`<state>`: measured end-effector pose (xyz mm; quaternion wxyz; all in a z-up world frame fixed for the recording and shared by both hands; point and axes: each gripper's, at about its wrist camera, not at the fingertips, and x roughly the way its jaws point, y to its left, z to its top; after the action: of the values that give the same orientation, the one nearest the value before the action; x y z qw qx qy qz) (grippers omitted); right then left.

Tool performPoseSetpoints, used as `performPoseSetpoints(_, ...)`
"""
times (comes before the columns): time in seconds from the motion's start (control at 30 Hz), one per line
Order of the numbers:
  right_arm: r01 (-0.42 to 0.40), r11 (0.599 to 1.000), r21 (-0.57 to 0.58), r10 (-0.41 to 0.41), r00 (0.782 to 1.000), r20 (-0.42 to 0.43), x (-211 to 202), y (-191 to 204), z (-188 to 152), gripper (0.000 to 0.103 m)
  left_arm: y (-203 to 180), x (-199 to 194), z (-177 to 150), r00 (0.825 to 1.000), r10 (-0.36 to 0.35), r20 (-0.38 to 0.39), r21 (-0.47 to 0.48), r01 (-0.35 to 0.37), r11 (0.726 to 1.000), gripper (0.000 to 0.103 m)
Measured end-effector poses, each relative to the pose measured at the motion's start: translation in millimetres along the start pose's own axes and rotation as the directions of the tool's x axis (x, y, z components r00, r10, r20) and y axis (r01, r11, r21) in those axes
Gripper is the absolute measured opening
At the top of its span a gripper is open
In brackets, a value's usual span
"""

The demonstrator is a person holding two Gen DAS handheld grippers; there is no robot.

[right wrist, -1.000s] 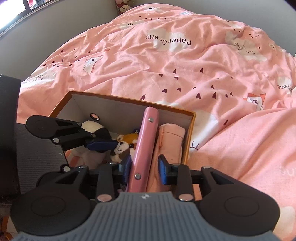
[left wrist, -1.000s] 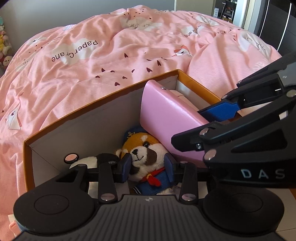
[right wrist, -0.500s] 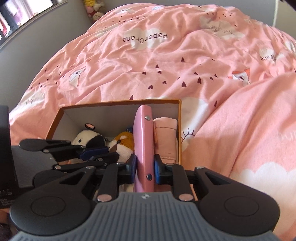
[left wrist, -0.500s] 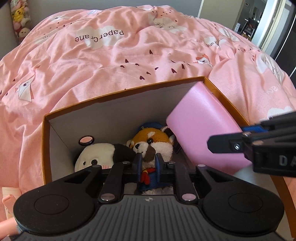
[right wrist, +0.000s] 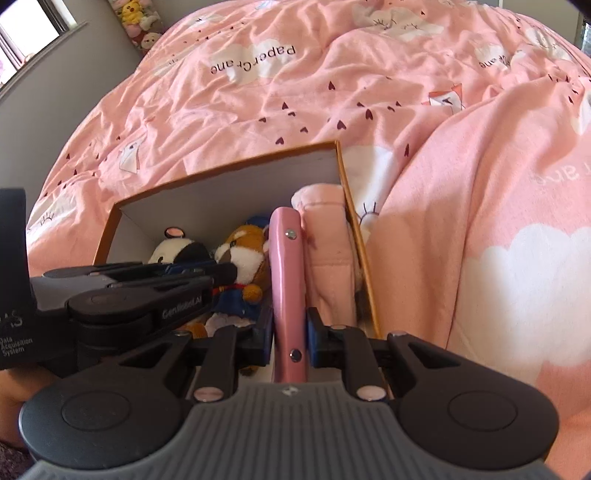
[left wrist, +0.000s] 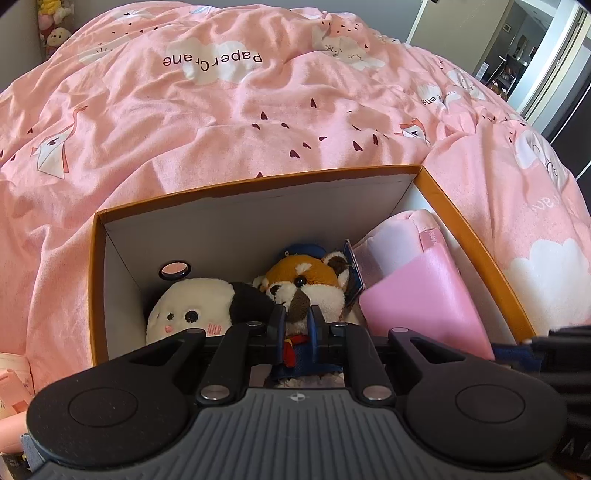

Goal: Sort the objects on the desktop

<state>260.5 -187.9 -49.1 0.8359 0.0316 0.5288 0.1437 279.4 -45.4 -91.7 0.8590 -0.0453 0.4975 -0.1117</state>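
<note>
An orange-edged cardboard box [left wrist: 258,177] sits against the pink duvet. Inside it my left gripper [left wrist: 297,328] is shut on the red panda plush [left wrist: 306,280] in a blue sailor suit, which stands beside a white and black panda plush [left wrist: 195,306]. My right gripper [right wrist: 290,332] is shut on a pink case [right wrist: 288,280] standing on edge in the box [right wrist: 236,166], between the red panda plush [right wrist: 243,254] and a folded pink cloth [right wrist: 327,254]. The pink case [left wrist: 424,302] shows at the right in the left wrist view.
The pink duvet [left wrist: 258,103] with clouds and hearts rises behind and right of the box. Soft toys [right wrist: 142,22] stand in the far corner by the wall. A doorway [left wrist: 532,55] lies at far right.
Both grippers closed: the left onto the red panda plush, the right onto the pink case. The case has tipped from leaning over the plush to standing by the pink cloth.
</note>
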Motion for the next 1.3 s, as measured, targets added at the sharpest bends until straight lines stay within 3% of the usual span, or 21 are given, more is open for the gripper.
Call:
performPoseSetpoints(0.3, 0.097, 0.995, -0.014, -0.097, 0.995, 0.027, 20, 16, 10, 0.018, 16, 0, 2, 0.999, -0.048, -0.021, -0.072, 0.046, 0.996, 0.010)
performPoseSetpoints(0.37, 0.092, 0.996, -0.023, -0.091, 0.996, 0.012, 26, 18, 13, 0.018, 19, 0, 2, 0.999, -0.034, -0.025, -0.077, 0.032, 0.996, 0.003)
performPoseSetpoints(0.6, 0.061, 0.994, -0.091, -0.066, 0.997, -0.048, 43, 19, 13, 0.019, 22, 0, 3, 0.998, -0.048, -0.032, -0.084, 0.045, 0.995, 0.002)
performPoseSetpoints(0.73, 0.023, 1.000, -0.013, -0.024, 0.995, -0.101, 38, 10, 11, 0.018, 18, 0, 3, 0.998, -0.051, -0.030, -0.081, 0.048, 0.996, 0.002)
performPoseSetpoints(0.87, 0.065, 0.998, 0.022, -0.064, 0.998, -0.024, 21, 12, 4, 0.018, 18, 1, 2, 0.999, -0.041, -0.033, -0.074, 0.038, 0.997, 0.002)
performPoseSetpoints(1.03, 0.065, 0.998, 0.023, -0.065, 0.998, -0.016, 10, 10, -1, 0.018, 19, 1, 1, 0.999, -0.034, -0.037, -0.077, 0.031, 0.997, 0.002)
performPoseSetpoints(1.17, 0.100, 0.994, 0.037, -0.102, 0.993, 0.051, -4, 6, -1, 0.020, 19, 1, 1, 0.999, -0.031, -0.035, -0.075, 0.028, 0.997, 0.002)
performPoseSetpoints(1.3, 0.087, 0.996, 0.033, -0.088, 0.995, 0.038, 7, 6, 7, 0.019, 20, 0, 1, 0.999, -0.032, -0.038, -0.078, 0.028, 0.997, 0.002)
